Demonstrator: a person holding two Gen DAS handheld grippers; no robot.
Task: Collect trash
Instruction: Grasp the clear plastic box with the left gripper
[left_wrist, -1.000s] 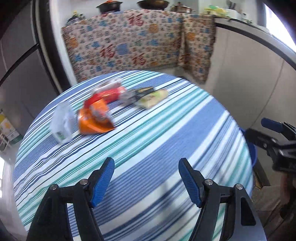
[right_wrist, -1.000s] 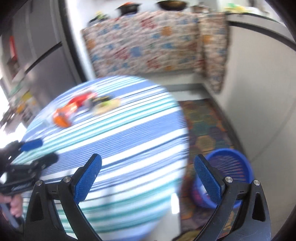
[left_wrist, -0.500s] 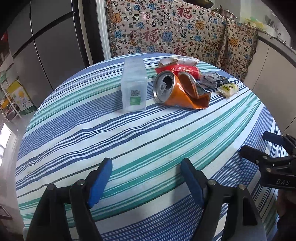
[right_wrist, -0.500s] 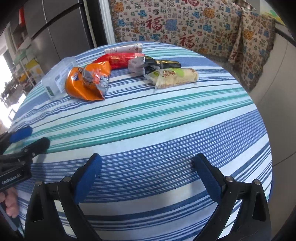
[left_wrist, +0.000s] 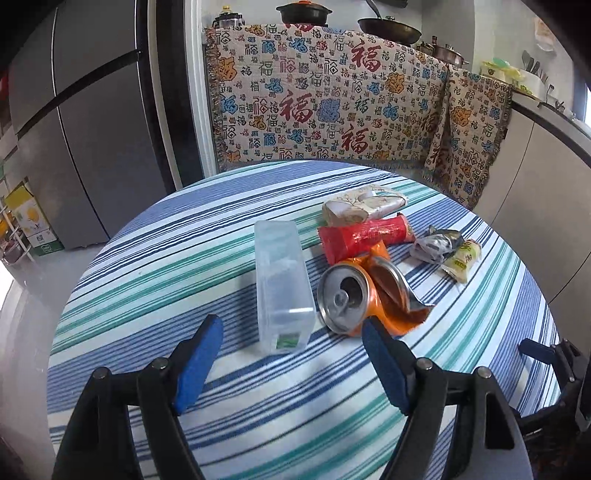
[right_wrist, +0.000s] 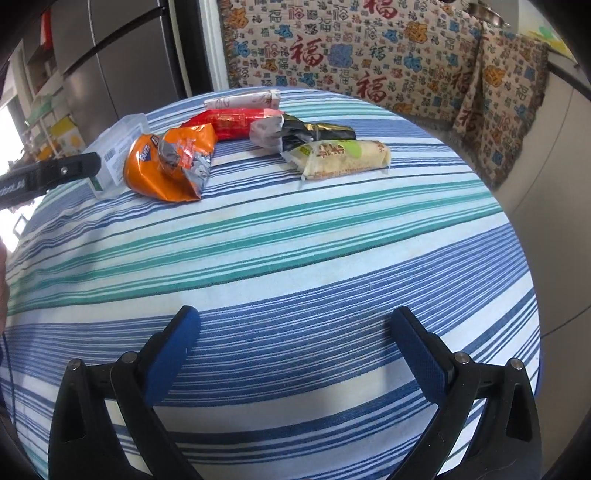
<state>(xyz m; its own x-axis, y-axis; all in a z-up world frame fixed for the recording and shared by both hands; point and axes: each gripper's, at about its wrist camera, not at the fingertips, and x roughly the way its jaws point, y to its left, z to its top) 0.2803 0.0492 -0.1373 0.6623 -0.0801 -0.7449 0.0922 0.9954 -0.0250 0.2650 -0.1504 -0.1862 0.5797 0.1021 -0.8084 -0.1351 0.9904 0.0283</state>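
Trash lies in a cluster on the round striped table (left_wrist: 207, 258): a clear plastic box (left_wrist: 282, 291), a crushed orange can (left_wrist: 354, 299), a red wrapper (left_wrist: 365, 238), a beige wrapper (left_wrist: 364, 205), a grey-black wrapper (left_wrist: 436, 243) and a yellow snack pack (left_wrist: 463, 258). My left gripper (left_wrist: 291, 354) is open and empty, just short of the box and can. My right gripper (right_wrist: 295, 339) is open and empty over the table's near part, far from the yellow pack (right_wrist: 345, 158) and the can (right_wrist: 170, 166).
A patterned cloth (left_wrist: 351, 110) hangs over the counter behind the table. A grey refrigerator (left_wrist: 85, 147) stands at the left. The left gripper's arm (right_wrist: 48, 173) reaches in at the left of the right wrist view, in front of the clear box (right_wrist: 114, 155).
Both grippers have moved in over the table toward the trash. The left gripper has closed in on the clear box and can. Both have stayed open and empty.
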